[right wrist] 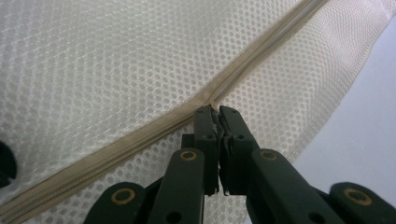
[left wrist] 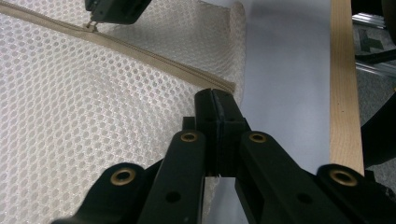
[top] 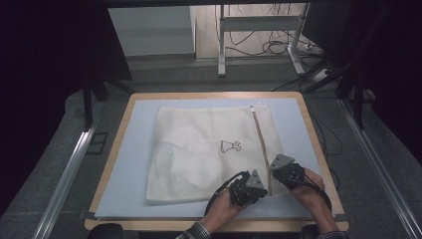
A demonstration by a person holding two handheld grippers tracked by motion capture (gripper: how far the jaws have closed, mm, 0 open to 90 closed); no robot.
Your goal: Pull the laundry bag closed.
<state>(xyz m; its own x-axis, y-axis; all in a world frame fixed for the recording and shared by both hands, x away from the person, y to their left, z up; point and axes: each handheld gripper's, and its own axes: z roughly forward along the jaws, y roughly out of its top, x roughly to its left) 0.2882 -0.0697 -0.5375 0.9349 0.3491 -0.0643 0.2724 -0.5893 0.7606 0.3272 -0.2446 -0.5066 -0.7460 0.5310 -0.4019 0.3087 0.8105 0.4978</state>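
Observation:
A white mesh laundry bag (top: 199,154) lies flat on the blue-grey mat, with a small black flask drawing on it. A beige zipper (top: 260,134) runs down its right side from back to front. My left gripper (top: 265,191) is shut on the bag's front edge (left wrist: 236,88), right where the zipper tape (left wrist: 140,51) ends; its jaws (left wrist: 217,100) are pressed together on the fabric. My right gripper (top: 272,168) sits a little farther back along the zipper and is shut on the zipper pull (right wrist: 215,109). It also appears in the left gripper view as the right gripper (left wrist: 95,21) over the slider.
The mat (top: 134,164) covers a wooden-rimmed table (top: 112,164). A bare strip of mat lies right of the bag (top: 298,134), and the table's wooden edge (left wrist: 345,84) is close to the left gripper. A desk frame and cables (top: 268,45) stand on the floor beyond.

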